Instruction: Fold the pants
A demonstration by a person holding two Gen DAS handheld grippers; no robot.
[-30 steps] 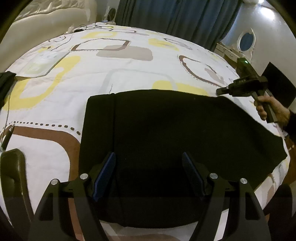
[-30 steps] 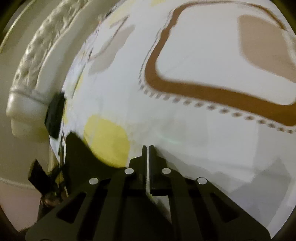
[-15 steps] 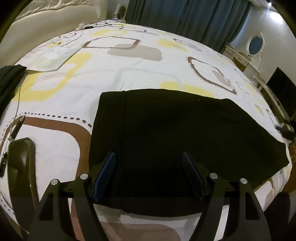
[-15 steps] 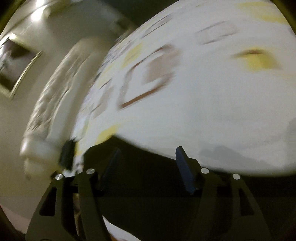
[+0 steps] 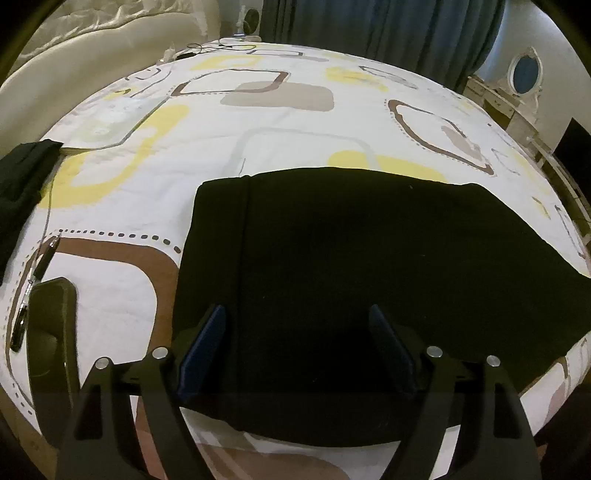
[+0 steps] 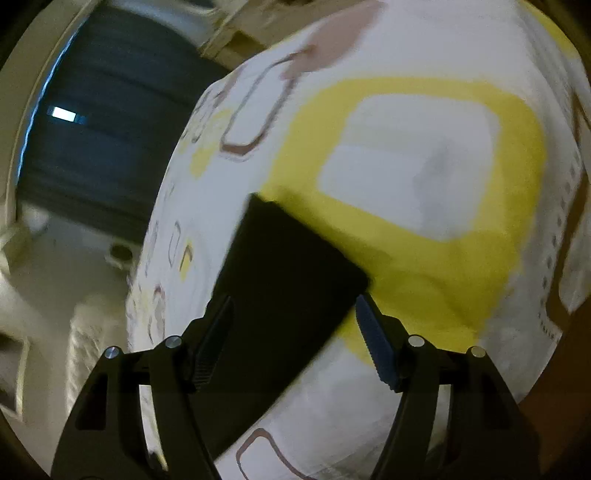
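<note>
The black pants [image 5: 351, 266] lie folded flat on the patterned bedspread [image 5: 258, 122], waistband end to the left, legs running right. My left gripper [image 5: 297, 343] is open and empty, hovering over the near edge of the pants. In the right wrist view my right gripper [image 6: 295, 332] is open and empty, with a corner of the black pants [image 6: 280, 280] lying between and ahead of its fingers. The view is blurred, so I cannot tell if the fingers touch the cloth.
Another dark garment [image 5: 22, 177] lies at the bed's left edge. A pen [image 5: 44, 258] and a dark phone-like object [image 5: 51, 339] lie near the front left. A headboard [image 5: 92, 66], curtains [image 5: 388, 33] and a dresser [image 5: 517, 96] stand behind the bed.
My right gripper has opened from shut and swung round to a corner of the pants. It has left the left wrist view. My left gripper stays open over the pants.
</note>
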